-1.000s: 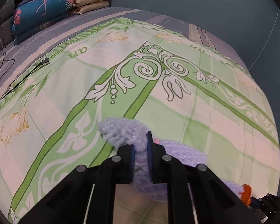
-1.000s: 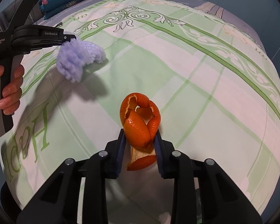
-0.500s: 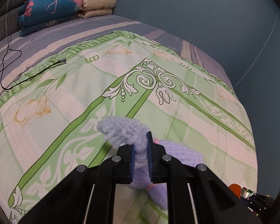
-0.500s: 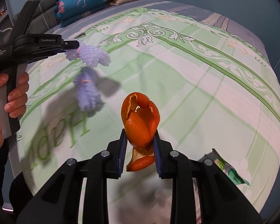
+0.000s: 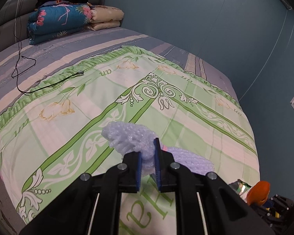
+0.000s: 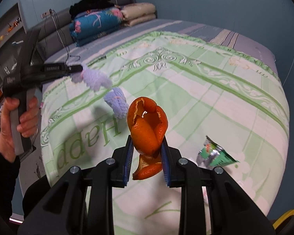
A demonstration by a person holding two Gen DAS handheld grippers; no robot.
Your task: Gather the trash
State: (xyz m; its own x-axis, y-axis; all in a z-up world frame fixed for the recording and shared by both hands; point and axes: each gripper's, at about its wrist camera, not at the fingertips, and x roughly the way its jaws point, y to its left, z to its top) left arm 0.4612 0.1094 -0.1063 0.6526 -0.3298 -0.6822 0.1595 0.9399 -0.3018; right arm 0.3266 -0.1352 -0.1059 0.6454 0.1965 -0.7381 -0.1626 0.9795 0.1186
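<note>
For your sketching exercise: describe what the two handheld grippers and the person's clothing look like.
Both grippers are black plastic with silver screws and blue ribbed pads inside the fingers. The left gripper has a pistol-style grey handle, white lettering along its body and a small label at the back. The hand holding it emerges from a dark sleeve. The right gripper looks alike.

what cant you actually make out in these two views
- Left wrist view: the orange peel and wrapper are mostly hidden by the left hand-held gripper, which is clamped on foam netting.
- Right wrist view: the wrapper's print is too small to read.
- Right wrist view: the yellow thing is cut off by the picture's edge.
</note>
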